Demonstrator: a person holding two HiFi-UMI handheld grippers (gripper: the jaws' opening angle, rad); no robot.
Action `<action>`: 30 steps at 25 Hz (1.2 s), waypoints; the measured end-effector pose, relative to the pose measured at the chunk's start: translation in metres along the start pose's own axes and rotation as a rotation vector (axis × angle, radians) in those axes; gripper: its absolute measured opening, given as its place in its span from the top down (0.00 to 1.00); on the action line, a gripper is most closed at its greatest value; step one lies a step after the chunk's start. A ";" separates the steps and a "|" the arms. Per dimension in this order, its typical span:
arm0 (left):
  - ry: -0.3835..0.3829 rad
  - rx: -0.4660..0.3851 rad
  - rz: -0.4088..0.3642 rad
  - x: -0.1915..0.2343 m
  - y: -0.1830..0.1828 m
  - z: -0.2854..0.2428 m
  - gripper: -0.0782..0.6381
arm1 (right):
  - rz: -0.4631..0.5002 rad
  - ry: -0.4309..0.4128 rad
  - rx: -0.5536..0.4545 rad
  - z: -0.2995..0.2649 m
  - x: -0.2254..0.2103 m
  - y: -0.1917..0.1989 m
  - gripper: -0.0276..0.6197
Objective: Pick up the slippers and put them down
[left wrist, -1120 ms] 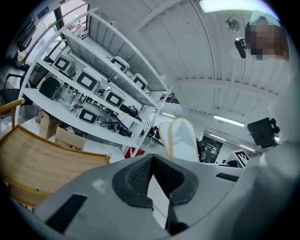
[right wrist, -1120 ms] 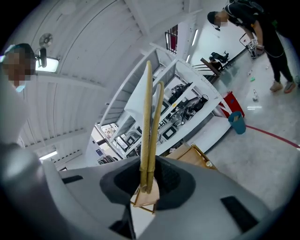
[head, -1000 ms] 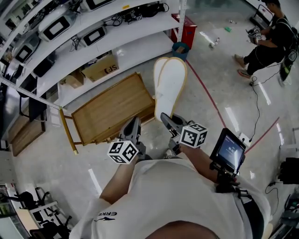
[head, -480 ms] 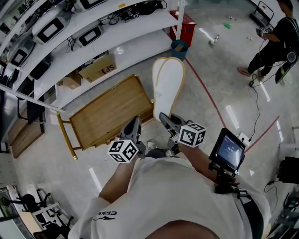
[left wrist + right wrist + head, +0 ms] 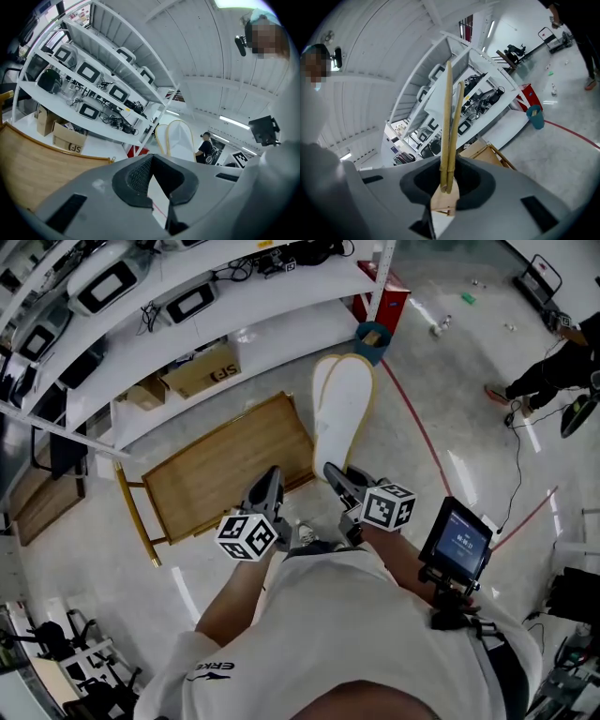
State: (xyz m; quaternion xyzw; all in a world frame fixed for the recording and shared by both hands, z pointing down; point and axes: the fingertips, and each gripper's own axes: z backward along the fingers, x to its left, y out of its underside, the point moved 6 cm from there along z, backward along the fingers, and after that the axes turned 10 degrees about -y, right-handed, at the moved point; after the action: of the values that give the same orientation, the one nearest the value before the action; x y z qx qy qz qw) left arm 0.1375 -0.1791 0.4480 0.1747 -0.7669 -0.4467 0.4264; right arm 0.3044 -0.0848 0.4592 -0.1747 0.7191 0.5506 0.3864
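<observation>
While white shelving [image 5: 234, 324] fills the back, a low wooden table [image 5: 225, 470] stands on the floor before it. Pair of white tan-edged slippers [image 5: 342, 409], pressed flat together, held in air beside the table's edge, near end clamped in right gripper [image 5: 331, 471]. Left gripper [image 5: 274, 476]: jaws together, nothing between.

Ahead of the right claw [image 5: 334, 474], the slippers [image 5: 342, 409] it gripped reached forward and filled that way. Beyond their tips the shelf rack [image 5: 234, 334] closed the path, with a blue bin [image 5: 372, 341] and a red box [image 5: 392, 304] at the foot of its post. Below and ahead of the left claw [image 5: 272, 482] lay a wooden table [image 5: 216, 470] with a bare top and a raised rim. To the right of the right claw the floor [image 5: 422, 418] was open, and a person [image 5: 548, 381] stood well apart there. Behind that claw, beside the forearm, sat a screen [image 5: 457, 542].
</observation>
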 end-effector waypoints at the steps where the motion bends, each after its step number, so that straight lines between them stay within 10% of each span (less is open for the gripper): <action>1: -0.004 0.000 0.003 0.005 -0.002 -0.001 0.89 | -0.005 0.002 0.008 -0.006 -0.002 0.000 0.85; 30: -0.361 -0.027 0.159 0.054 0.023 0.002 0.89 | -0.225 -0.071 0.477 -0.083 -0.092 0.054 0.86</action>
State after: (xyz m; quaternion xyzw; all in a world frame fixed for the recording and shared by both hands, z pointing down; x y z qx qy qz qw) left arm 0.1078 -0.2007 0.4932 0.0249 -0.8363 -0.4459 0.3181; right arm 0.2971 -0.1600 0.5713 -0.1383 0.7905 0.3250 0.5004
